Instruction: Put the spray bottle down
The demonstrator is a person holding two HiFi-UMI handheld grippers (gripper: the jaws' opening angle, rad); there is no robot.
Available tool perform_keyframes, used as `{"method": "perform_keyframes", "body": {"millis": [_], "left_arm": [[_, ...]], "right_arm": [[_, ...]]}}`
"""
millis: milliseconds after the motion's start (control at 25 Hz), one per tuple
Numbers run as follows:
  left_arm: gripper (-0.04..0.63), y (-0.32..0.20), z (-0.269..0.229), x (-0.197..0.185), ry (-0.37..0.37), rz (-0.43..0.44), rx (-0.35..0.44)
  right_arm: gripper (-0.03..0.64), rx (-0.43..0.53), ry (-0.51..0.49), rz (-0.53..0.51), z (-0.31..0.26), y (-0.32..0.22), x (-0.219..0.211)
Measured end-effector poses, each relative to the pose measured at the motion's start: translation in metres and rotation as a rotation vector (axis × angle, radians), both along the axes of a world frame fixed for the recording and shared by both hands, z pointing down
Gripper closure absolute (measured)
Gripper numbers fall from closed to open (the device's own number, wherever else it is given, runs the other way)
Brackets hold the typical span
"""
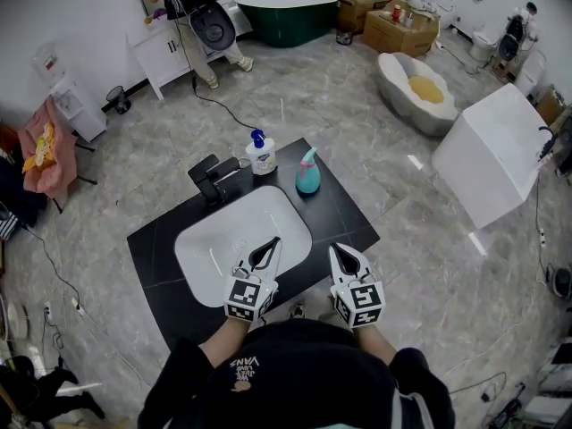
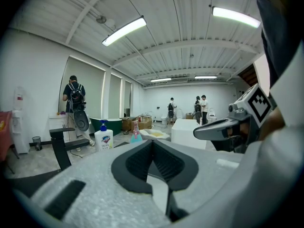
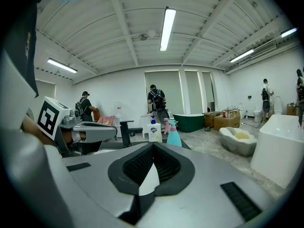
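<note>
The teal spray bottle (image 1: 307, 173) with its pink trigger stands upright on the black countertop (image 1: 340, 213), at the far edge behind the white sink basin (image 1: 214, 239) and well apart from both grippers. Just to its left stands a white pump soap bottle (image 1: 261, 155) with a blue pump, and left of that the black faucet (image 1: 213, 177). The left gripper (image 1: 271, 247) hangs over the near rim of the basin. Its jaws are pressed together with nothing between them, as the left gripper view shows. The right gripper (image 1: 344, 253) sits beside it over the near part of the countertop, and its jaws are likewise closed tip to tip and empty. Both grippers point toward the far edge of the countertop, and from each gripper view the spray bottle (image 3: 173, 134) and soap bottle appear side by side beyond the closed jaws.
</note>
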State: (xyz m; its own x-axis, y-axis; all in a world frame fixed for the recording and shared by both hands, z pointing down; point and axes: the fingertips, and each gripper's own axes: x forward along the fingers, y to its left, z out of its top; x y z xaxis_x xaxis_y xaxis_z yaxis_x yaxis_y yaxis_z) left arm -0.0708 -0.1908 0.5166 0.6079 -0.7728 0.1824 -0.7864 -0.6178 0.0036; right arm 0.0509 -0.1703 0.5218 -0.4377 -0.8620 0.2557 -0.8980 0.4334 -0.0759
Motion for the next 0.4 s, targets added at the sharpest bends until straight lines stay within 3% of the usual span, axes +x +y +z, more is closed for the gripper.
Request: {"method": "perform_keyframes", "body": {"millis": [400], "left_arm": [[0.577,-0.0066,0.0003,0.0002,0.009,-0.008,-0.009]], "right_arm": [[0.615,-0.005,0.0,0.0,-0.0017,-0.0066,0.0015]]}}
